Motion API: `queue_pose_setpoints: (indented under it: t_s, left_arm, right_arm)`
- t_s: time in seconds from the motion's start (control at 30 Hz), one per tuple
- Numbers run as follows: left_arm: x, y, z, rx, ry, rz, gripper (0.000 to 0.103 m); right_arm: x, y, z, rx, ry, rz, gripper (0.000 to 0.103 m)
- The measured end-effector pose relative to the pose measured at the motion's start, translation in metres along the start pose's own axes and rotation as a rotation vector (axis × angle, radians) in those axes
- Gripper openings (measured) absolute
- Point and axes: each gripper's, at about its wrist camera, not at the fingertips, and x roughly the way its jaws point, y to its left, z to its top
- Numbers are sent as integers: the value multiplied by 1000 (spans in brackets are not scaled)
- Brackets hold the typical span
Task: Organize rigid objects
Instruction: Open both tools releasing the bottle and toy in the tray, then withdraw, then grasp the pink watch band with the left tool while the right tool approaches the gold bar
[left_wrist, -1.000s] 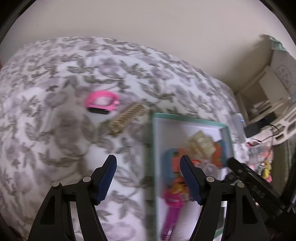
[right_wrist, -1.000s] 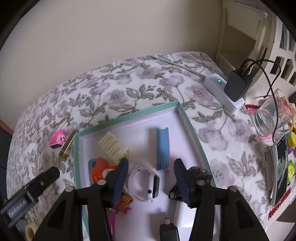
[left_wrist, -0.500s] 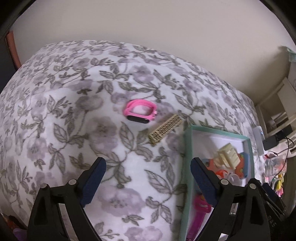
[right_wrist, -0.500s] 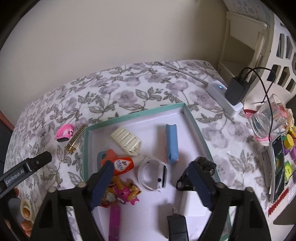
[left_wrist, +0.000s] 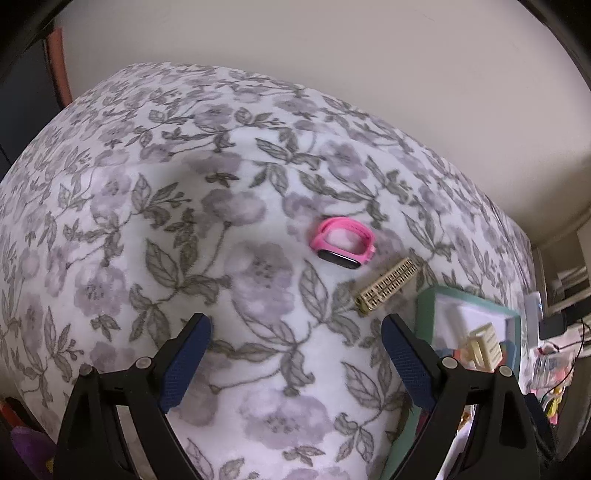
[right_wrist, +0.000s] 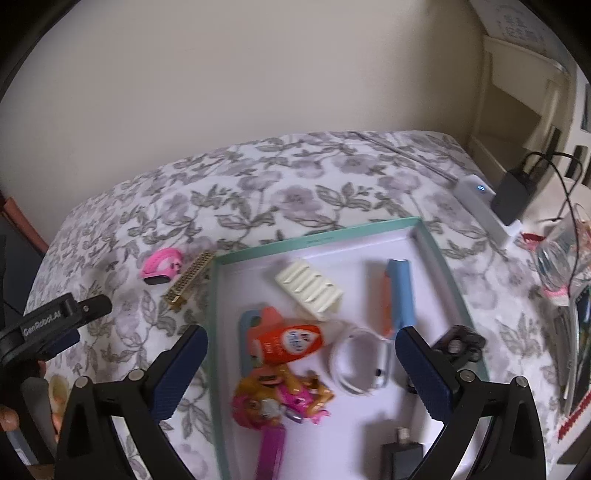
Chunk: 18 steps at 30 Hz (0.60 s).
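Two items are left outside the teal-rimmed box (right_wrist: 439, 251): a pink watch band (left_wrist: 344, 244) and a beige toothed comb (left_wrist: 388, 286), lying just beside each other on the floral bedspread (left_wrist: 155, 229), the comb nearest the box's corner. Everything else is already gathered in the box — a cream ribbed clip (right_wrist: 309, 288), a blue-and-orange bar (right_wrist: 399, 295), a white watch band (right_wrist: 360, 363), an orange bottle (right_wrist: 291, 341) and a pink toy figure (right_wrist: 284, 398).

A slip is judged the main risk: the bedspread is soft, so a flat comb could be pressed into the fabric and missed, or cloth could be pinched with it. Because band and comb lie so close, one could be nudged while the other is taken. The crowded box could also be disturbed if the right gripper (right_wrist: 301, 373) is lowered carelessly.

The left gripper (left_wrist: 295, 362) is seen with its jaws wide apart, having just been opening, nothing between them but bedspread. The right gripper's jaws have just been opening too and stand at their widest over the box, with nothing gripped.
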Motion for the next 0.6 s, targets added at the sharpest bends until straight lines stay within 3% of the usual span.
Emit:
queue_pose_setpoints:
  t_s: [0.23,0.6]
  left_arm:
    - [1,19,9,-37,-35,33,94]
    - [15,26,35,-17,-18,41,94]
  right_arm:
    - [10,31,2,-48,-3,61,103]
    - [35,60,18,-111,24,64,103]
